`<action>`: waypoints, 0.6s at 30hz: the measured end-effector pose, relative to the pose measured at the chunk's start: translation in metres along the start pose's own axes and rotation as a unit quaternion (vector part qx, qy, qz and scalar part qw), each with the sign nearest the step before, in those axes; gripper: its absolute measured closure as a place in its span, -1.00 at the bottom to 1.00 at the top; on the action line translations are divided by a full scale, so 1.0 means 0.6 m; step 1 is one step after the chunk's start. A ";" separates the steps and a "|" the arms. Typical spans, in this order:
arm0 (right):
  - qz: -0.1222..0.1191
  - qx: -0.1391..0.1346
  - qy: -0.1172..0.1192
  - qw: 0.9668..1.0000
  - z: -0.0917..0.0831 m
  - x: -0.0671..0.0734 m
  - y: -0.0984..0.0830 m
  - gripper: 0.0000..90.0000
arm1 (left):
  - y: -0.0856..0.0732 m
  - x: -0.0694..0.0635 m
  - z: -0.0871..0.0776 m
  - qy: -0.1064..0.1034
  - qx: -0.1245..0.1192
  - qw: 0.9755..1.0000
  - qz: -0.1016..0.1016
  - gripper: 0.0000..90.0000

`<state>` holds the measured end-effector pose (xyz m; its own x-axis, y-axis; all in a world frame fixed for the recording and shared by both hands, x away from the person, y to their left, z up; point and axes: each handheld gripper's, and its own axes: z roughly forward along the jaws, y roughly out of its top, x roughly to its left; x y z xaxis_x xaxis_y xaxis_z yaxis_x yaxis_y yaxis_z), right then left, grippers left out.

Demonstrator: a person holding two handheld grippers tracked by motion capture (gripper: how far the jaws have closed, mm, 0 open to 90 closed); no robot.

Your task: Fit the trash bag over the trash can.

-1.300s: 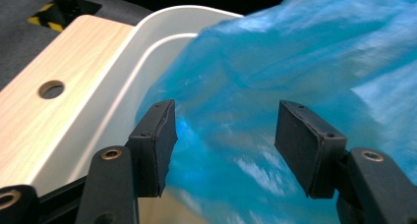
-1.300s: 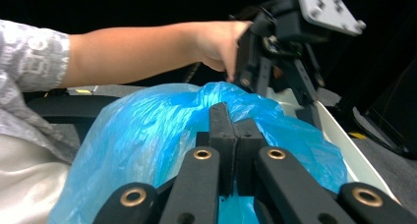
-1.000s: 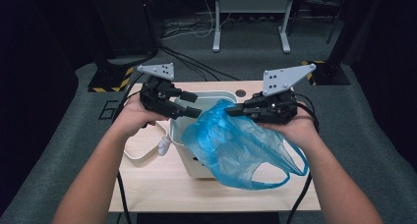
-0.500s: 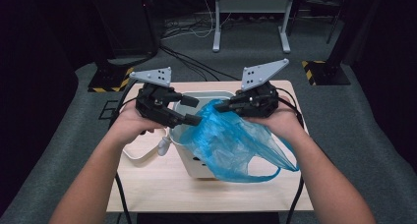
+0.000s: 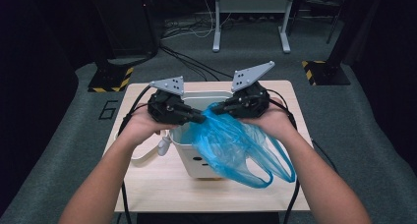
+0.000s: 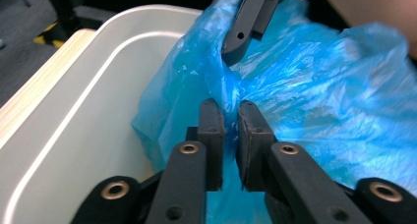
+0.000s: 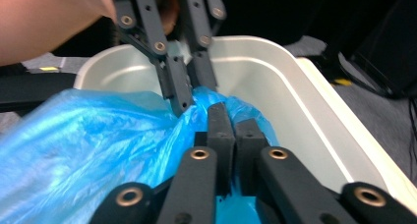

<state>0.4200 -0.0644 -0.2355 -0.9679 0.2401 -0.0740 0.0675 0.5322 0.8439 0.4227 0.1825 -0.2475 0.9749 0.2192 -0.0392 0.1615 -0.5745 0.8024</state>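
1. The thin, crinkled blue plastic bag lies draped over the near rim of the white rectangular plastic bin at the middle of the table. Its top edge is bunched above the bin's opening, and its two handle loops hang down the bin's front toward 5 o'clock.
2. The left gripper comes in from 9 o'clock. Its jaws have just been closing and now pinch a fold of the bag's edge, as the left gripper view shows, with only film in the narrow gap between the pads.
3. The right gripper comes in from 3 o'clock. Its jaws are nearly together and clamp bunched blue film in the right gripper view. The two grippers' tips meet just beside each other over the bin.
4. The bin's pale inside wall shows at 11 o'clock of the bag; the bag covers much of the opening.
5. A white cord curls on the light wooden tabletop at 8 o'clock of the bin, under the left hand.
6. Black cables trail from both grippers off the near edge of the table.
7. Beyond the table, at 12 o'clock, a grey metal stand rests on grey carpet, well apart.
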 end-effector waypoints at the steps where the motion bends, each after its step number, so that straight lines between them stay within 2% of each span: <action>1: 0.005 0.008 -0.003 1.000 0.003 -0.004 -0.003 0.80 | 0.000 0.002 0.000 0.008 0.002 1.000 0.002 0.86; 3: 0.010 0.011 -0.011 1.000 0.005 -0.009 -0.007 0.71 | 0.003 0.003 -0.003 0.050 0.017 0.998 0.013 0.86; 4: 0.015 0.008 -0.012 1.000 0.003 -0.011 -0.008 0.66 | 0.003 0.005 -0.005 0.055 0.019 0.998 0.016 0.87; 6: 0.018 -0.004 -0.018 1.000 -0.006 -0.012 -0.010 0.50 | 0.003 0.010 -0.009 0.055 0.018 0.998 0.010 0.87; 9: 0.025 -0.034 -0.030 0.999 -0.033 -0.010 -0.009 0.36 | -0.002 0.022 -0.014 0.058 0.018 0.998 0.000 0.87; 12: 0.022 -0.050 -0.046 0.997 -0.062 -0.002 -0.011 0.24 | -0.009 0.031 -0.016 0.056 0.015 0.998 -0.011 0.83; 16: 0.011 -0.057 -0.067 0.996 -0.099 0.018 -0.021 0.19 | -0.014 0.032 -0.015 0.054 0.016 0.998 -0.016 0.81; 18: 0.008 -0.059 -0.064 0.996 -0.115 0.031 -0.031 0.21 | -0.014 0.032 -0.014 0.051 0.016 0.998 -0.015 0.81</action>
<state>0.3838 -0.1259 -0.2162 -0.9278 0.3532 -0.1205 0.0466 0.4302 0.9015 0.4385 0.1983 -0.2502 0.9490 0.3154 -0.0005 0.1970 -0.5914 0.7819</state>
